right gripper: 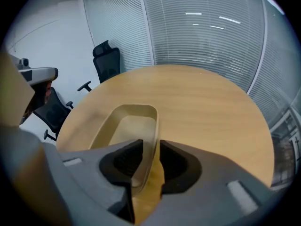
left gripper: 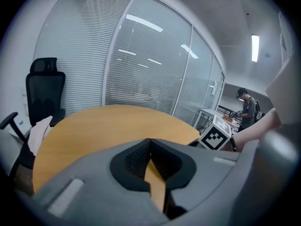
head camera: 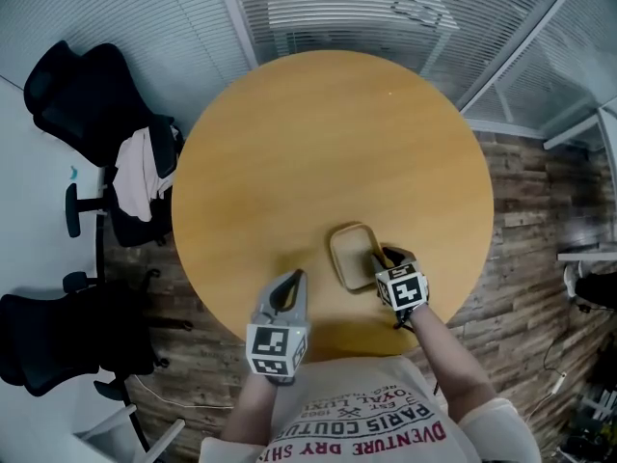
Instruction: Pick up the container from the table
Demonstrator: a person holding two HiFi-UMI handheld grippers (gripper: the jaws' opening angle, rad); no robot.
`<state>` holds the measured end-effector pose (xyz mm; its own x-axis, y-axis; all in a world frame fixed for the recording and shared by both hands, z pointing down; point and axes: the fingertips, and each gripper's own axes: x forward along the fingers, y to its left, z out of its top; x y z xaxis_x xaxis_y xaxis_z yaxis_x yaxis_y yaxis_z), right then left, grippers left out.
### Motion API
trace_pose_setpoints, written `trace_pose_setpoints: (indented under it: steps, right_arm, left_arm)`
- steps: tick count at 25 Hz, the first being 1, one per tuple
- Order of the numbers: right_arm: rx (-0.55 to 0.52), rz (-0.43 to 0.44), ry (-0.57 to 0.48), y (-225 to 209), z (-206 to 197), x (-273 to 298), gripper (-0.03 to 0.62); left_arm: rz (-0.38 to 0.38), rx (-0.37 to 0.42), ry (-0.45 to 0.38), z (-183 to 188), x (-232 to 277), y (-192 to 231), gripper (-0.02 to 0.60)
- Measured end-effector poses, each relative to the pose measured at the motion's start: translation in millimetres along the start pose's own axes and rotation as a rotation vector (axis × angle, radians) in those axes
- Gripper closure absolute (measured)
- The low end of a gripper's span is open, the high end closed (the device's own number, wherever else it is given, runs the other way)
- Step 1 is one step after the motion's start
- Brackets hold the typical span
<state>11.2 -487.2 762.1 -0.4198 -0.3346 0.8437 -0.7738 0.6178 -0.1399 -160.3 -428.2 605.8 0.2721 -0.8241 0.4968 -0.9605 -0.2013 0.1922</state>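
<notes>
Because the container (right gripper: 131, 121) is a shallow, thin-walled tray with rounded corners, the right gripper (right gripper: 150, 147) has been set astride its near side wall, one dark ribbed pad inside the container and one outside. Its jaws stand wide, the wall between them with a gap showing on the outer side, so nothing seems pinched yet. The rim grip looks chosen because the tan, smooth-looking body is too broad to span. Left of the container, and apart from it, the left gripper (left gripper: 150, 142) hangs with its tips together and nothing in them, probably idle. The container itself rests flat on the round, matte wood-grain table (head camera: 318, 143), near the person's edge
</notes>
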Motion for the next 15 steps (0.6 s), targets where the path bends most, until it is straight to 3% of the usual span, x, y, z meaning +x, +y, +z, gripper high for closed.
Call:
trace_pose_setpoints:
  steps: [6,10,15]
  right_arm:
    - [0.007,-0.022,0.049,-7,-1,18,0.503]
    - [0.007,-0.04,0.087,-9,-5,25,0.56]
    - [0.019,-0.039,0.093,-11,-9,31,0.582]
  left_arm:
    - [0.032,-0.005,-0.004,4,6,12,0.575]
    - [0.04,-0.006,-0.001,4,5,11,0.575]
    - [0.048,-0.009,-0.008,6,-2,16,0.575]
